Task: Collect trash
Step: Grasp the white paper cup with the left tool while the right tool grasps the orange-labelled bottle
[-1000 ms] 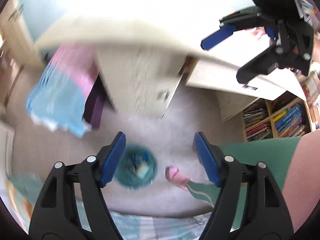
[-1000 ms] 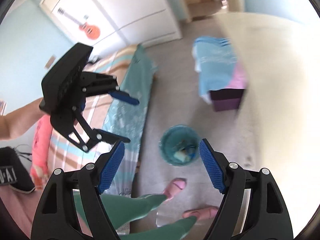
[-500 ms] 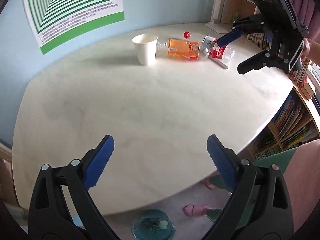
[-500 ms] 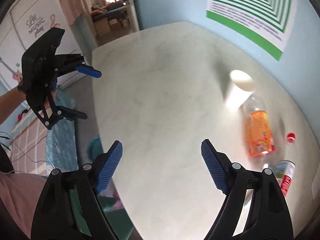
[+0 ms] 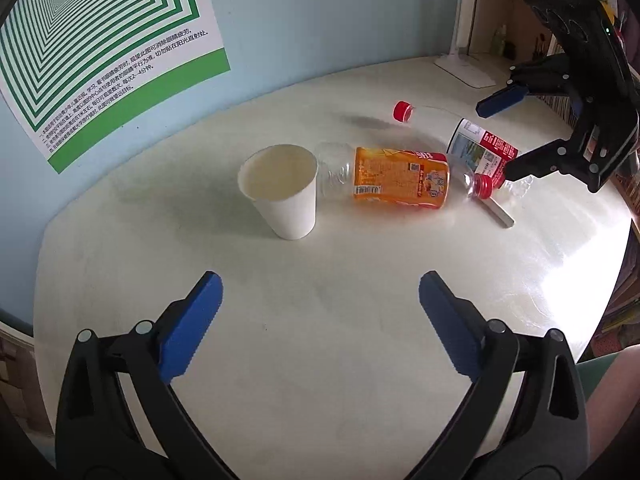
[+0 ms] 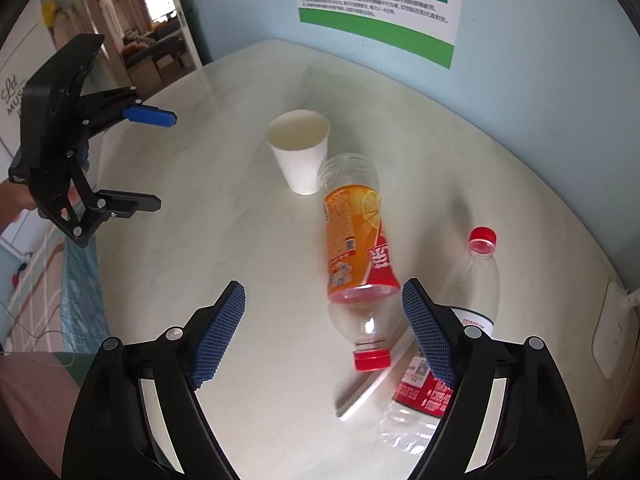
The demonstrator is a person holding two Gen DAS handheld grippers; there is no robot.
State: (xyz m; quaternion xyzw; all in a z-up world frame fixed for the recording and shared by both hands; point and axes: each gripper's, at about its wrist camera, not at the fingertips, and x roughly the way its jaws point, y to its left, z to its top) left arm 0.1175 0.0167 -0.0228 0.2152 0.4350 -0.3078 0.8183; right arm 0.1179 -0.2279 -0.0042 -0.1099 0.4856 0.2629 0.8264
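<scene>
Lying just beyond right claw [image 6: 323, 332], orange bottle [image 6: 354, 240]

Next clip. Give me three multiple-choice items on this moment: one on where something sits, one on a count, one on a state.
1. What touches the paper cup?
A. the orange-label bottle
B. the loose stick
C. nothing

2. How many red caps show on the table?
A. one
B. two
C. four

3. How are the left tool and right tool?
A. both empty, jaws apart
B. left grips cup
C. right grips bottle

Answers: 1 A, the bottle's base meets the cup's side. 2 B, one on each lying bottle. 3 A, nothing sits between either tool's pads.
</scene>
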